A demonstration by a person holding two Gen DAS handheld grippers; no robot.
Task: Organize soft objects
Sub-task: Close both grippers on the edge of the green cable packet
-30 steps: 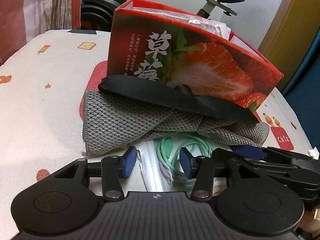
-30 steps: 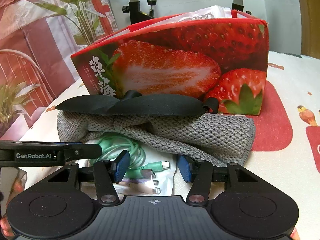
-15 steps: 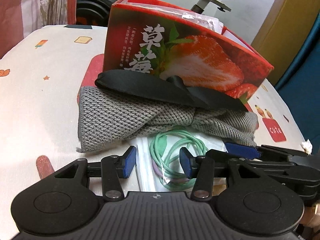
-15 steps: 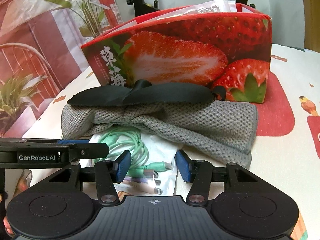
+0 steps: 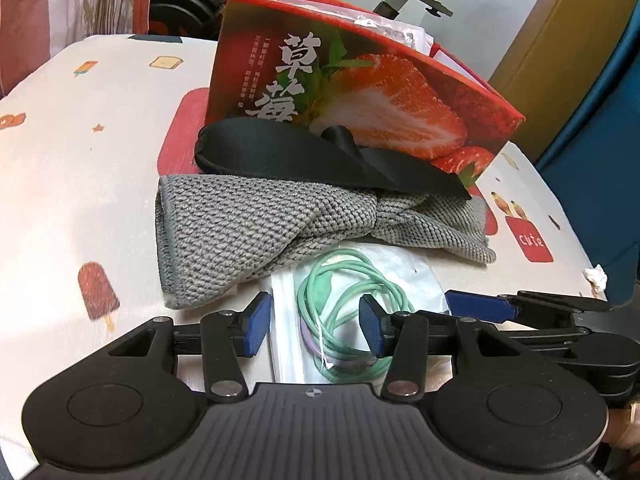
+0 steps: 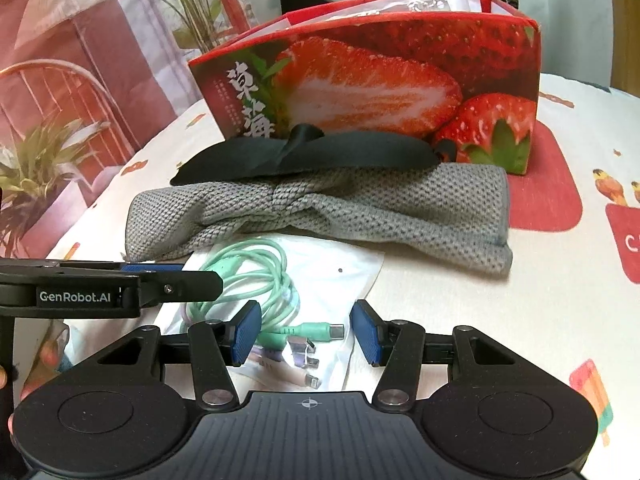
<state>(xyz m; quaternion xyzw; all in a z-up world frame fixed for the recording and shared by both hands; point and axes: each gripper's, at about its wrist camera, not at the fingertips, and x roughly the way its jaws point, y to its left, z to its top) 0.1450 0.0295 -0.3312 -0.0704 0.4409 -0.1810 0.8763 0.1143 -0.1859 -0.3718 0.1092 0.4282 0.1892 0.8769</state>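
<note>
A clear bag (image 5: pixel 400 268) holding a coiled mint-green cable (image 5: pixel 348 292) lies flat on the printed tablecloth. My left gripper (image 5: pixel 314 328) hovers open over it, pads apart on either side of the coil. From the other side my right gripper (image 6: pixel 306 332) is also open above the bag (image 6: pixel 344 272), over the cable plugs (image 6: pixel 320 330). Behind the bag lies a grey knitted headband (image 5: pixel 280 224) (image 6: pixel 320 212). A black eye mask (image 5: pixel 320 156) (image 6: pixel 312 156) rests on it. Each gripper's finger shows at the edge of the other's view.
A red strawberry-printed box (image 5: pixel 360 92) (image 6: pixel 380 80) with plastic packets inside stands just behind the mask. A crumpled white scrap (image 5: pixel 596 276) lies near the table's right edge. An exercise bike and a plant-print curtain are beyond the table.
Both grippers have drawn back a little from the box, so more of the cable bag shows between their fingers. The jaws have kept their width.
</note>
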